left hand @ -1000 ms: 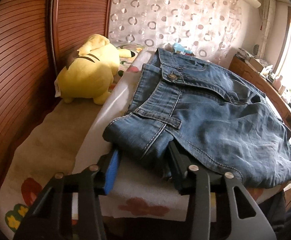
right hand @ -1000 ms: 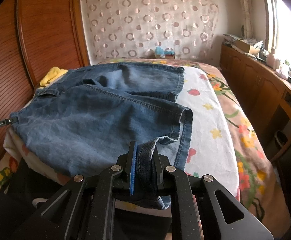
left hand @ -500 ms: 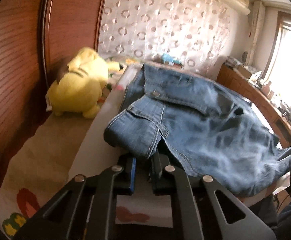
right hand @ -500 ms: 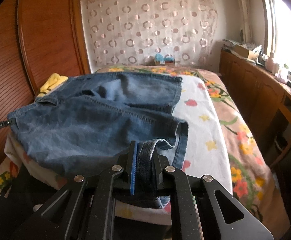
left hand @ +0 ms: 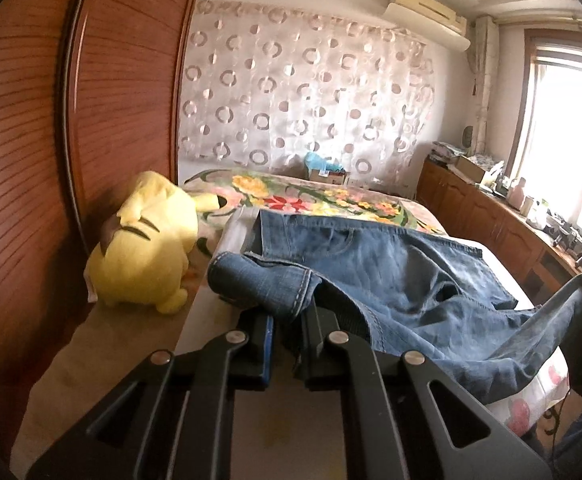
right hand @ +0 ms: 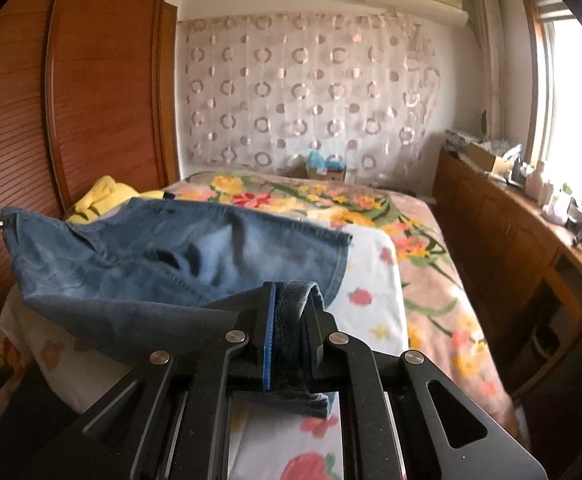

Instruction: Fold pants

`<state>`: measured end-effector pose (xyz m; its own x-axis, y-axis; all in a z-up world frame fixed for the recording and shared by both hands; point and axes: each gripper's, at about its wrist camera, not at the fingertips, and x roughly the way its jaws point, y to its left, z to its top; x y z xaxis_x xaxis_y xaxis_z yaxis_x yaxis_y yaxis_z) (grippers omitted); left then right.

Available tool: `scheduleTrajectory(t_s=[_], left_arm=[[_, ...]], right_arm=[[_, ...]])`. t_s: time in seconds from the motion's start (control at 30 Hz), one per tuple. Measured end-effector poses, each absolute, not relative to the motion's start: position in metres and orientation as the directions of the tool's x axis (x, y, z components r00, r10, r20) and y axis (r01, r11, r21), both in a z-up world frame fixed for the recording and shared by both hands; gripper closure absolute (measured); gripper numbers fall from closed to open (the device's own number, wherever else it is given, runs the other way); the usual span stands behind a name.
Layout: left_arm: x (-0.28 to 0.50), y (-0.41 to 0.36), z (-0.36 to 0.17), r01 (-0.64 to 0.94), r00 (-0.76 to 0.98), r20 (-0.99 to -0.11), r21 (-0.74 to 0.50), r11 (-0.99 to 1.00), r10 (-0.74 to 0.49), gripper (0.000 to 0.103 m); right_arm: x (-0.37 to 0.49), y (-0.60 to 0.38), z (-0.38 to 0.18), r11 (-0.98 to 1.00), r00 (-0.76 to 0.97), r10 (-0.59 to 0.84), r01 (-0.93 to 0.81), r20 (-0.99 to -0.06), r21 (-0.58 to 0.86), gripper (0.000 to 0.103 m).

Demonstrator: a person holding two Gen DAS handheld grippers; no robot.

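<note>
Denim fills the lower middle of both wrist views: a pair of faded blue jeans (left hand: 391, 276) lies across the near end of a bed (right hand: 375, 280) whose white sheet is printed with red and yellow flowers, and its near edge is raised off the sheet between 2 grippers. In the left wrist view, the black left gripper (left hand: 287, 332) with a blue pad has its jaws nearly together, clamping a stitched fold of the jeans; the jaws have just been closing, with that denim between them. From there the cloth runs right to a far corner, which rises to a dark shape at the frame's right edge, probably the other gripper, though the fisheye blurs it. In the right wrist view, the black right gripper (right hand: 289, 320), also blue-padded, has its jaws pressed tight on a bunched hem of the jeans, a short tail of denim hanging below the fingers. The rest of the garment spreads up and left, its far left corner pinched by a thin dark tip at the frame edge. A yellow plush toy (left hand: 147, 248) lies on the bed just beside the jeans, against a reddish-brown slatted wooden wardrobe (left hand: 51, 140). Behind the bed hangs a sheer white curtain patterned with rings (right hand: 303, 92), and a wooden sideboard (right hand: 511, 232) runs along the right under a bright window (left hand: 567, 140).
</note>
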<state>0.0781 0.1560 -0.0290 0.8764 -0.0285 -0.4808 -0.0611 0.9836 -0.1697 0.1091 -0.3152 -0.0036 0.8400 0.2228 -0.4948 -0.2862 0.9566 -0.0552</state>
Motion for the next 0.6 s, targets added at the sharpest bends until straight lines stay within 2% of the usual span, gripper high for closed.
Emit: scheduleTrajectory(t_s=[0.43,0.6], left_arm=[[0.125,0.154,-0.023,-0.06,0.877,-0.481,-0.15,0.987,-0.02,0.096],[0.146,0.152,-0.032,-0.067,0.862,-0.507,-0.141,0.988,-0.014,0.096]], right_arm=[[0.161,-0.32,-0.005,0.959,0.839,0.212,-0.276,-0.501,-0.058,0.095],[0.185,-0.325,-0.014,0.962,0.834,0.213,-0.269,-0.509,-0.039,0.095]])
